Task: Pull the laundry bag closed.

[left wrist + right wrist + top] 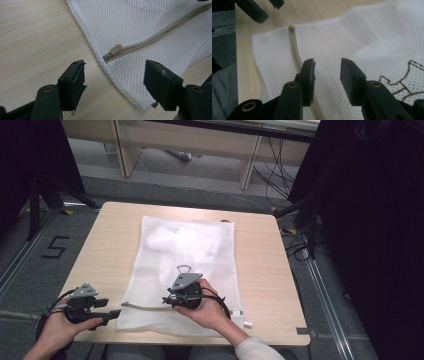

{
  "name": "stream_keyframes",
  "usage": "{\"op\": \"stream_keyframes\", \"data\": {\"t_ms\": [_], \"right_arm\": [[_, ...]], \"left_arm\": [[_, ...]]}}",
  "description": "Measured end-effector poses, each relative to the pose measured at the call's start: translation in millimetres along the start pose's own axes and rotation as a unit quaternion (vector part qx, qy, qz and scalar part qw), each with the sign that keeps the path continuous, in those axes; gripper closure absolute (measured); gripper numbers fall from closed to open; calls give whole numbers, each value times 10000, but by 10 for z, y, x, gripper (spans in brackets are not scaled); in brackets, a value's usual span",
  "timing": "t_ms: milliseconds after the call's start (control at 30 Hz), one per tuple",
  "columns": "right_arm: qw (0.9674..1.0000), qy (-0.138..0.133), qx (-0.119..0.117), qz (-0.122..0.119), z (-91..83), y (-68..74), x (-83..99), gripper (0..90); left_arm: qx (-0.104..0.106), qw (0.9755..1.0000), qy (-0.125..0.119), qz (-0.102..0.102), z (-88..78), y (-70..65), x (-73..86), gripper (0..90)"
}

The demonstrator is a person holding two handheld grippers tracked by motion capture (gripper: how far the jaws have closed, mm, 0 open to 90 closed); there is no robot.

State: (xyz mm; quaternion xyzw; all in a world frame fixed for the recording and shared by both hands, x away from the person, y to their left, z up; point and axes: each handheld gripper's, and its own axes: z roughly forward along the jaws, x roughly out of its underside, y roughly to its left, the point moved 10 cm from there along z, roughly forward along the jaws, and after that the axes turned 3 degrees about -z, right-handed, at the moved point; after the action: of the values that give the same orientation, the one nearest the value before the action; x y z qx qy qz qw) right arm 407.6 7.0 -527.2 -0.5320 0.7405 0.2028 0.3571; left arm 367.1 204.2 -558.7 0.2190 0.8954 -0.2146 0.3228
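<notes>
In your high view, whatever lies inside the white mesh bag (pixel 185 270) is only a pale, blurred mass behind the netting — perhaps folded cloth, though you cannot tell. Your right hand (pixel 212 307) hides part of the beige zipper (pixel 145 307), and the zipper pull (pixel 115 49) is too small to make out there. In the right gripper view, the brown stitched mark (pixel 403 82) is cut off by the edge — unreadable.

Grey carpet floor (pixel 200 175) marked "5" (pixel 54 247), light wooden desks (pixel 200 140) behind, black curtains (pixel 380 220) on both sides
</notes>
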Motion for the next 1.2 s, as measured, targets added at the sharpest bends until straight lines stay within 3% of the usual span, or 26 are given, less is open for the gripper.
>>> {"op": "stream_keyframes", "data": {"t_ms": [33, 67, 233, 500, 567, 700, 867, 1200], "right_arm": [[10000, 6, -33, 5, 15, 13, -15, 647], [10000, -26, -16, -48, 38, 10, -31, 647], [9999, 45, -125, 8, 114, 66, -80, 646], [9994, 18, -303, -160, 242, 135, -232, 649], [9995, 53, -295, -82, 251, 148, -236, 651], [9991, 47, -351, -233, 307, 148, -276, 660], [9987, 115, -416, -266, 380, 187, -293, 676], [9974, 233, -619, -302, 523, 283, -346, 710]], "left_arm": [[-50, 10000, -33, -23, 1, 5, -6, 327], [-35, 9998, 91, 170, -18, 27, 13, 327], [-55, 9999, 94, 123, -14, 26, 12, 327], [19, 9999, 79, 104, -5, 21, 14, 328], [15, 9999, 79, 100, -5, 21, 16, 328], [-24, 9999, 114, 111, -18, 24, 28, 328], [-11, 10000, -15, -25, -3, 6, 15, 328], [5, 10000, 15, -35, -14, 11, 34, 332]]}}
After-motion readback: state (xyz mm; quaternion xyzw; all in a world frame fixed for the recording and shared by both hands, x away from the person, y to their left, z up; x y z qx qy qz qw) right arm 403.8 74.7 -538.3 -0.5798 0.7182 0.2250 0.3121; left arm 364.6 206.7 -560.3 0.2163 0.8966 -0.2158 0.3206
